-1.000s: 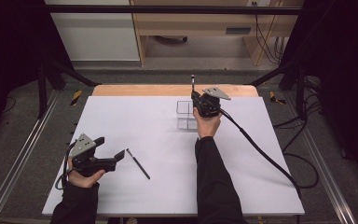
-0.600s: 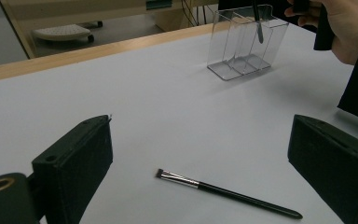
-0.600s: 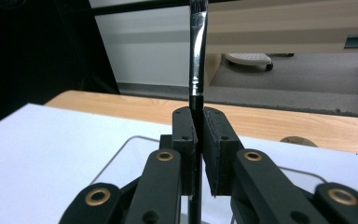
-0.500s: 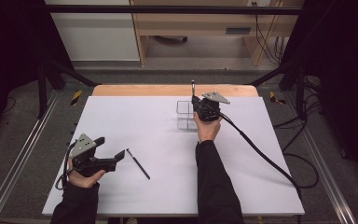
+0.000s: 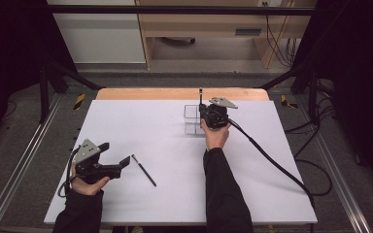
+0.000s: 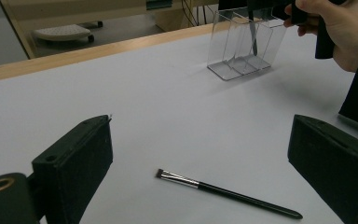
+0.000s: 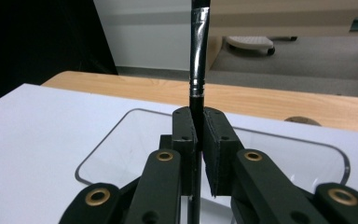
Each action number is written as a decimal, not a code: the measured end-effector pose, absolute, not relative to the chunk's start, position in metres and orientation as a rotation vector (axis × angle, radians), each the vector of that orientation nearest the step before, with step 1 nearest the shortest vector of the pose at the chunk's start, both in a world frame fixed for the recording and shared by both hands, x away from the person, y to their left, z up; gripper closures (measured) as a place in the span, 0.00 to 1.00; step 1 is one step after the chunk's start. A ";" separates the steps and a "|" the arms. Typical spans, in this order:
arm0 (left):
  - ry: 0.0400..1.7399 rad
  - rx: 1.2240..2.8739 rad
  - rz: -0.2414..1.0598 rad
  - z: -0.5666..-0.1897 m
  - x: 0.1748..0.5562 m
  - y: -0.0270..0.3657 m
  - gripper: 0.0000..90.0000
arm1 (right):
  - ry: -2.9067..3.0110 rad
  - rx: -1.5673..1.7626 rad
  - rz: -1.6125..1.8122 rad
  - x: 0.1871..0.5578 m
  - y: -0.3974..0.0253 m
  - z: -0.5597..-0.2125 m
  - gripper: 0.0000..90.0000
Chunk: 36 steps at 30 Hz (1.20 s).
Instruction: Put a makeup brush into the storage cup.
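Covering most of the frame, the white table (image 5: 141,131) carries a clear acrylic organizer (image 5: 192,119) with several compartments, set near its far edge. Right claw (image 5: 205,112) stands directly over that organizer, pressed together on a makeup brush (image 7: 197,70) held upright; in the right gripper view the handle runs down between the pads toward the organizer's open top, and the left gripper view shows the lower end already inside one compartment, though which one cannot be told. Left claw (image 5: 121,162) rests low at the near left of the table, spread wide and holding nothing. A second makeup brush (image 6: 226,192) lies flat on the table just beyond it, bristles pointing left in the left gripper view.

Assessment: the step in hand is seating the first brush in the organizer. Next move calls for lowering until the brush bears on the floor, then parting the pads. The flat brush will need a pinch across its thin handle.
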<state>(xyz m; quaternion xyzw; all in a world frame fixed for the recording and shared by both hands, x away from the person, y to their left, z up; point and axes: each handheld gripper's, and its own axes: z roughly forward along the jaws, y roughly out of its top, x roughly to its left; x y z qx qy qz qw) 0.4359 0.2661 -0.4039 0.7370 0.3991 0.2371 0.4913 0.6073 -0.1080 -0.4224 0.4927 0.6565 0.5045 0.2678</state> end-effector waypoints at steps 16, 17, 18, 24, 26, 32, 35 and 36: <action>0.965 1.798 0.575 -0.405 0.436 0.264 0.07 | 1.845 1.333 1.321 0.598 -0.114 -0.426 0.89; 0.965 1.799 0.576 -0.405 0.436 0.264 0.07 | 1.843 1.319 1.312 0.596 -0.114 -0.425 0.89; 0.965 1.798 0.575 -0.405 0.436 0.264 0.07 | 1.843 1.312 1.316 0.595 -0.114 -0.424 0.88; 0.968 1.798 0.572 -0.405 0.436 0.264 0.07 | 1.839 1.260 1.385 0.580 -0.118 -0.409 0.79; 0.968 1.798 0.572 -0.405 0.436 0.264 0.07 | 1.845 1.243 1.409 0.576 -0.120 -0.404 0.74; 0.977 1.796 0.571 -0.405 0.437 0.265 0.07 | 1.889 1.203 1.433 0.559 -0.130 -0.388 0.57; 0.983 1.793 0.571 -0.406 0.437 0.265 0.07 | 1.908 1.183 1.439 0.551 -0.136 -0.383 0.51; 0.983 1.794 0.571 -0.406 0.437 0.264 0.07 | 1.915 1.181 1.440 0.549 -0.138 -0.382 0.49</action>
